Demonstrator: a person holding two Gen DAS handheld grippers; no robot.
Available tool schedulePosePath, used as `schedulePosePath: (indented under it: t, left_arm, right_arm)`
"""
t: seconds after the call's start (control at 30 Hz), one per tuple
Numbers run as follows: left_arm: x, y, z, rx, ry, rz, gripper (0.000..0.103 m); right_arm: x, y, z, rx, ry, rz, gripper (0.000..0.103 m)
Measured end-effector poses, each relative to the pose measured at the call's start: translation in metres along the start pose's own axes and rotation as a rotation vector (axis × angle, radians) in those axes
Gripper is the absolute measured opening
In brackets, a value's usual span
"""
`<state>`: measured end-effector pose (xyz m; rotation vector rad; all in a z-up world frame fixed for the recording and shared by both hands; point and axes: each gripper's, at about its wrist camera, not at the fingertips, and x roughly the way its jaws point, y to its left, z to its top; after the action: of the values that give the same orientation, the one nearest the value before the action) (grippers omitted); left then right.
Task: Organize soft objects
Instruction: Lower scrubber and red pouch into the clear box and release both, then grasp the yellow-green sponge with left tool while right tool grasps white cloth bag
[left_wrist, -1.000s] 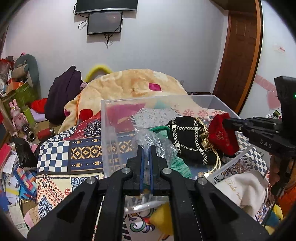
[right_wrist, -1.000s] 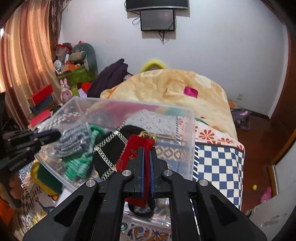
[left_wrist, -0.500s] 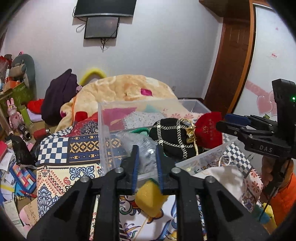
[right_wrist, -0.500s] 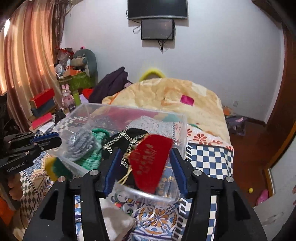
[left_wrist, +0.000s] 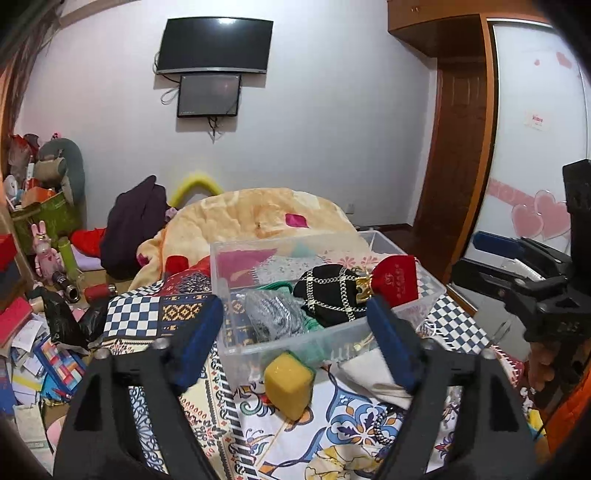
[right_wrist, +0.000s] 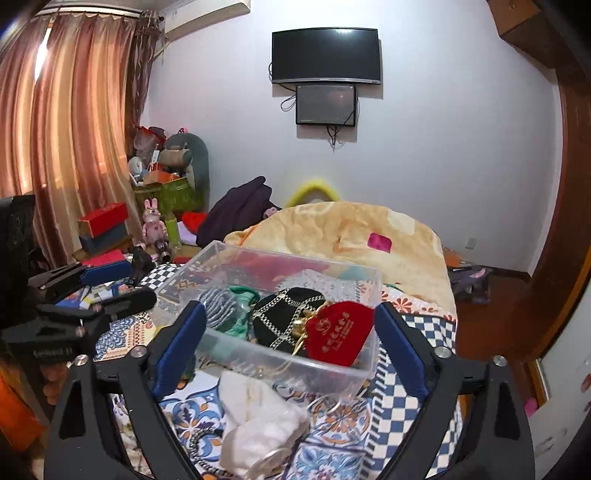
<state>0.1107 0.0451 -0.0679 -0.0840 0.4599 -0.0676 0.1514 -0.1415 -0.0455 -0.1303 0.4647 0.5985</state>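
Note:
A clear plastic bin (left_wrist: 258, 347) (right_wrist: 280, 362) stands on the patterned bedspread. In it lie a red pouch (left_wrist: 397, 280) (right_wrist: 338, 332), a black bag with chain trim (left_wrist: 330, 295) (right_wrist: 286, 319), a grey knit piece (left_wrist: 271, 314) (right_wrist: 218, 306) and a green cloth (right_wrist: 242, 312). My left gripper (left_wrist: 295, 345) is open and empty, held back from the bin's near wall. My right gripper (right_wrist: 290, 345) is open and empty, also short of the bin. A yellow sponge (left_wrist: 288, 382) and a white cloth (left_wrist: 373, 374) (right_wrist: 258, 417) lie on the bed in front of the bin.
A peach blanket (left_wrist: 255, 221) is heaped behind the bin. A dark garment (left_wrist: 133, 221) lies beside it. Boxes, toys and papers (left_wrist: 33, 332) clutter the floor at the left. A wooden door (left_wrist: 461, 147) is at the right. A beaded chain (left_wrist: 384, 424) lies on the bedspread.
Both grippers have opened wide and drawn back from the bin. The right one let go of the red pouch, which now rests in the bin. The left one released the grey piece.

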Motion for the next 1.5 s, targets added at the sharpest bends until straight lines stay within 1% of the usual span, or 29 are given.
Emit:
schedulePosePath:
  t: [0.03,0.13,0.23,0.33,0.47,0.57,0.73,0.77,0.8,0.83,0.87,0.9,0.93,0.97,1.03,1.07,1.1,1.13,1.3,1.5]
  left_arm:
    - [0.000,-0.001,-0.004,0.001,0.001,0.004,0.083]
    - [0.006,0.000,-0.016,0.003,0.031,0.003,0.084]
    - [0.015,0.004,-0.028,-0.002,0.071,0.018,0.084]
    - [0.024,0.007,-0.038,-0.011,0.104,0.030,0.084]
    - [0.035,0.009,-0.048,-0.009,0.144,0.033,0.084]
    - [0.043,0.012,-0.053,-0.025,0.171,0.021,0.084]
    - [0.050,0.012,-0.058,-0.037,0.204,0.009,0.080]
    - [0.053,0.012,-0.059,-0.042,0.212,0.001,0.077]
    - [0.054,0.012,-0.060,-0.045,0.221,-0.004,0.073]
    - [0.056,0.011,-0.061,-0.046,0.229,-0.007,0.071]
    - [0.057,0.010,-0.061,-0.045,0.240,-0.010,0.065]
    - [0.059,0.010,-0.062,-0.045,0.245,-0.014,0.061]
    - [0.059,0.009,-0.062,-0.043,0.246,-0.016,0.060]
    - [0.059,0.009,-0.062,-0.041,0.245,-0.015,0.058]
    - [0.059,0.007,-0.062,-0.034,0.245,-0.009,0.053]
    - [0.061,0.006,-0.063,-0.032,0.250,-0.010,0.045]
    - [0.063,0.006,-0.063,-0.033,0.256,-0.011,0.038]
    - [0.063,0.005,-0.064,-0.034,0.261,-0.011,0.038]
    - [0.055,0.002,-0.066,-0.024,0.239,-0.018,0.036]
    - [0.032,-0.005,-0.061,-0.016,0.195,-0.042,0.035]
  right_arm:
    - [0.000,0.001,-0.003,0.002,0.002,0.000,0.099]
    - [0.006,0.004,-0.015,0.005,0.029,0.010,0.099]
    - [0.014,0.005,-0.028,0.015,0.070,0.013,0.099]
    - [0.023,0.001,-0.040,0.048,0.112,0.031,0.099]
    - [0.030,0.001,-0.053,0.061,0.168,0.048,0.099]
    - [0.032,0.002,-0.064,0.071,0.199,0.061,0.099]
    - [0.040,0.004,-0.078,0.085,0.254,0.094,0.098]
    - [0.042,0.004,-0.081,0.092,0.264,0.102,0.097]
    - [0.043,0.004,-0.083,0.095,0.275,0.109,0.090]
    - [0.044,0.004,-0.084,0.096,0.285,0.117,0.080]
    - [0.046,0.005,-0.086,0.097,0.295,0.126,0.075]
    - [0.047,0.005,-0.087,0.098,0.304,0.130,0.068]
    - [0.047,0.005,-0.088,0.099,0.306,0.132,0.061]
    - [0.047,0.005,-0.089,0.099,0.306,0.134,0.058]
    - [0.045,0.005,-0.088,0.098,0.300,0.134,0.047]
    - [0.044,0.005,-0.087,0.095,0.297,0.134,0.044]
    - [0.041,0.006,-0.087,0.092,0.292,0.136,0.038]
    - [0.040,0.006,-0.086,0.089,0.286,0.135,0.033]
    - [0.028,0.006,-0.080,0.069,0.248,0.129,0.025]
    - [0.012,0.006,-0.070,0.056,0.195,0.129,0.024]
